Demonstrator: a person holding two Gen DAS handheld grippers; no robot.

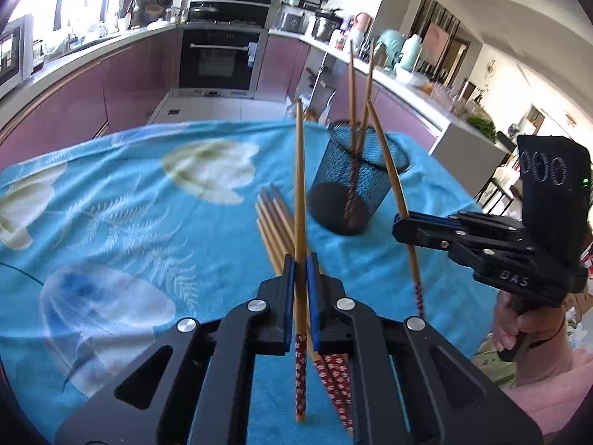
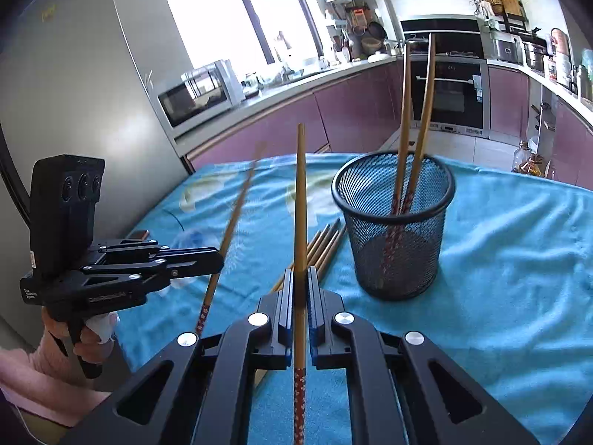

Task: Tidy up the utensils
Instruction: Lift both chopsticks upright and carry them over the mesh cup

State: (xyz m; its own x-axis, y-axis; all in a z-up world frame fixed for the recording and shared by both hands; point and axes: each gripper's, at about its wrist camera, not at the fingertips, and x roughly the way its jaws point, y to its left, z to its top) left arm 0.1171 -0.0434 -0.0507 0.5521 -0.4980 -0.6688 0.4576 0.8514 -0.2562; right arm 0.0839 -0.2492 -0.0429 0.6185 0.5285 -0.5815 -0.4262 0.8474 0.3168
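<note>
A black mesh cup stands on the blue cloth and holds two chopsticks; it also shows in the right wrist view. My left gripper is shut on one wooden chopstick, held upright above a pile of loose chopsticks. My right gripper is shut on another chopstick; in the left wrist view this gripper holds its chopstick tilted beside the cup. The left gripper with its chopstick shows in the right wrist view.
The blue flowered tablecloth covers the table. The loose chopsticks lie left of the cup. Purple kitchen cabinets, an oven and a microwave stand behind the table.
</note>
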